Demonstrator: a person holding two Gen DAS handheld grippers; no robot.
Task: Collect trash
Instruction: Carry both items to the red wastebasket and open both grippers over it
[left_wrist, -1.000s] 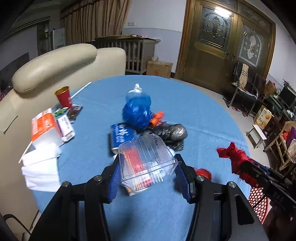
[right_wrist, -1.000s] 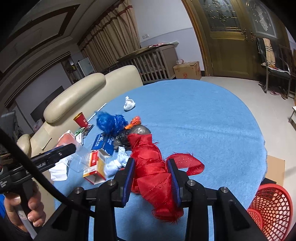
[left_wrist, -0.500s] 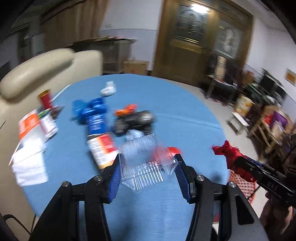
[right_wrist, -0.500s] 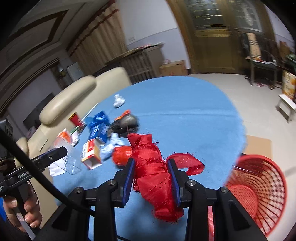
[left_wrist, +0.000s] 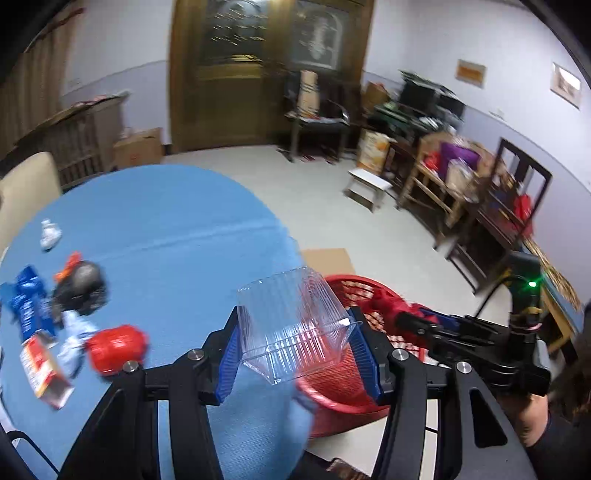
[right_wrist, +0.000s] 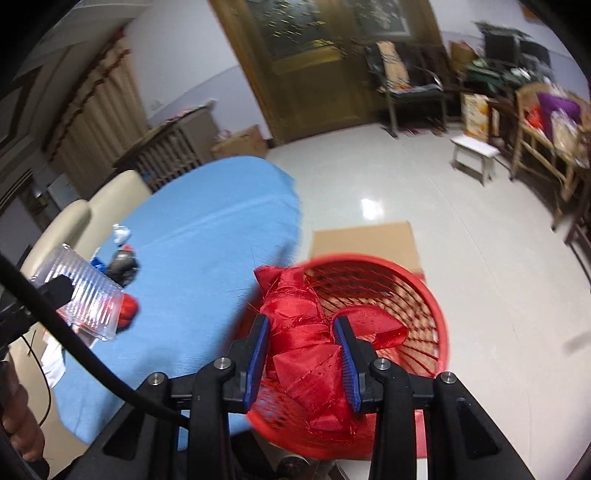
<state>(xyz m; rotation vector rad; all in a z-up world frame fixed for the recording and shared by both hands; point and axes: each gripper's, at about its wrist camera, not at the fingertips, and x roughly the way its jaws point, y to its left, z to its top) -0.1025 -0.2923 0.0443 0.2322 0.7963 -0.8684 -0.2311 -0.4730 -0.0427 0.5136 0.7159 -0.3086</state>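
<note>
My left gripper (left_wrist: 297, 356) is shut on a clear ribbed plastic container (left_wrist: 291, 328) and holds it over the table's edge, beside the red basket (left_wrist: 343, 387). My right gripper (right_wrist: 303, 354) is shut on crumpled red ribbon cloth (right_wrist: 303, 332) and holds it above the red mesh basket (right_wrist: 413, 295) on the floor. The container also shows at the left in the right wrist view (right_wrist: 88, 295). More trash lies on the blue table (left_wrist: 166, 236): a red wad (left_wrist: 116, 347), a black bag (left_wrist: 79, 288), a blue wrapper (left_wrist: 27, 299), a small carton (left_wrist: 42, 369).
A flat cardboard sheet (right_wrist: 364, 242) lies on the floor behind the basket. A cream sofa (right_wrist: 74, 218) stands behind the table. A white stool (left_wrist: 367, 186), wooden chairs and cluttered shelves (left_wrist: 480, 199) line the right side. A cardboard box (left_wrist: 136, 147) stands by the door.
Both grippers have swung right, off the pile of trash toward the table's edge. The red basket has come under the right gripper's cloth and beside the left gripper's container.
</note>
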